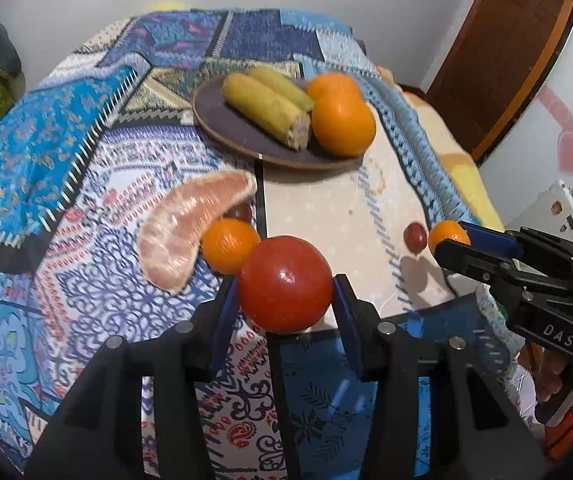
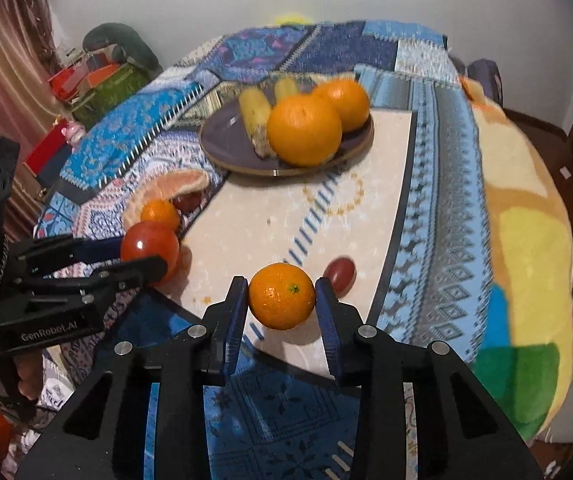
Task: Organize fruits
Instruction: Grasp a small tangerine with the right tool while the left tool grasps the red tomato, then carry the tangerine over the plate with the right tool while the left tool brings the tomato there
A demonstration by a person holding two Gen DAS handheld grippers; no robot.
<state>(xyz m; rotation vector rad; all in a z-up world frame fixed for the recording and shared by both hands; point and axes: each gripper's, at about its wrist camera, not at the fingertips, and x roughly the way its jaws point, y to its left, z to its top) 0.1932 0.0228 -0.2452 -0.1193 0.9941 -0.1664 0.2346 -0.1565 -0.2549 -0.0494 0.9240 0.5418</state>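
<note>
My left gripper point(image 1: 285, 282) is shut on a red tomato point(image 1: 285, 300), its blue pads pressing both sides just above the patterned cloth. Close behind the tomato lie a small tangerine point(image 1: 230, 245) and a pink pomelo slice point(image 1: 190, 228). My right gripper point(image 2: 281, 282) is shut on another small tangerine point(image 2: 281, 300) over the beige mat. A dark red grape point(image 2: 340, 274) lies just to its right. The dark plate point(image 2: 222, 148) further back carries two big oranges point(image 2: 304, 134) and two yellow cobs point(image 2: 254, 114). Each gripper shows at the edge of the other's view.
A folded blue cloth point(image 1: 42, 152) lies at the left of the table. A yellow and orange blanket point(image 2: 526, 240) hangs off the right side. Boxes and clutter point(image 2: 94, 84) stand by the curtain at the far left. A second dark red fruit point(image 2: 187, 201) sits by the pomelo slice.
</note>
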